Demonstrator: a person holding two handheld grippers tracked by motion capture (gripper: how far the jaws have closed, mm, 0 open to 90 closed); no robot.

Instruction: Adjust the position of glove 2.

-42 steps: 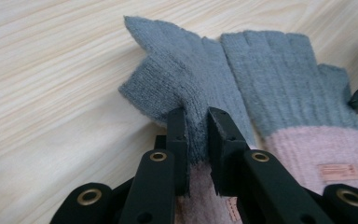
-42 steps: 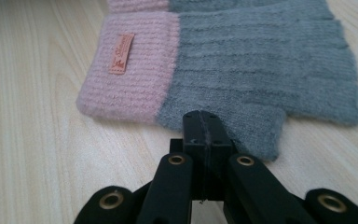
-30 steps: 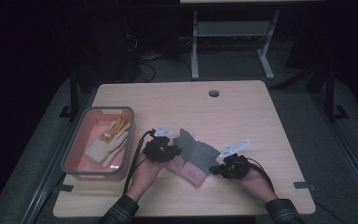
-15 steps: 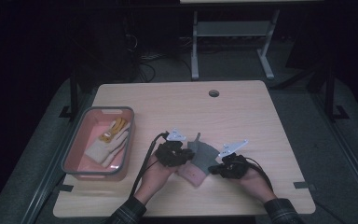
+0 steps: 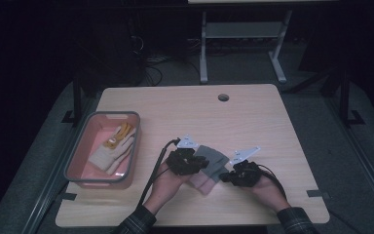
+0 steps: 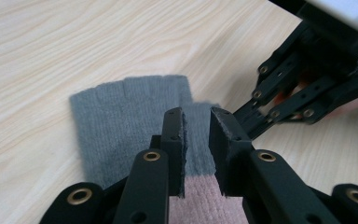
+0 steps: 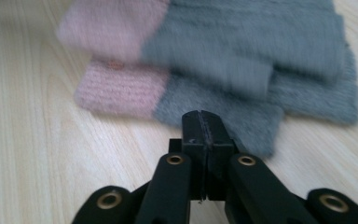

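two pairs of gloves seemed to make up the job, judged as sorting or stacking gloves and putting them in a tray. largest first: the table (image 5: 185,105) filled the middle of the high view, bare wood across most of its top. the pink tray (image 5: 76,155) sat at its left edge, left of centre in the frame, with white and yellow gloves (image 5: 113,150) already lying inside, so that part looked done.

the grey and pink gloves (image 5: 209,168) lay flat on the wood at lower centre of the high view, between the two hands and well apart from the tray. in the right gripper view one glove lay on top of the other, cuffs toward the upper left, edges not quite lined up. pairing looked nearly finished; lifting them into the tray was, by my judgement, not yet done.

the left gripper (image 6: 196,140) sat low over the glove at bottom centre of its own view, jaws a small way apart and just opening, knit between them but the pads not pressing on it. the right gripper (image 7: 201,128) had its jaws closed tight together, empty, their tips just short of the lower glove's near edge; whether they touched it i could not tell.
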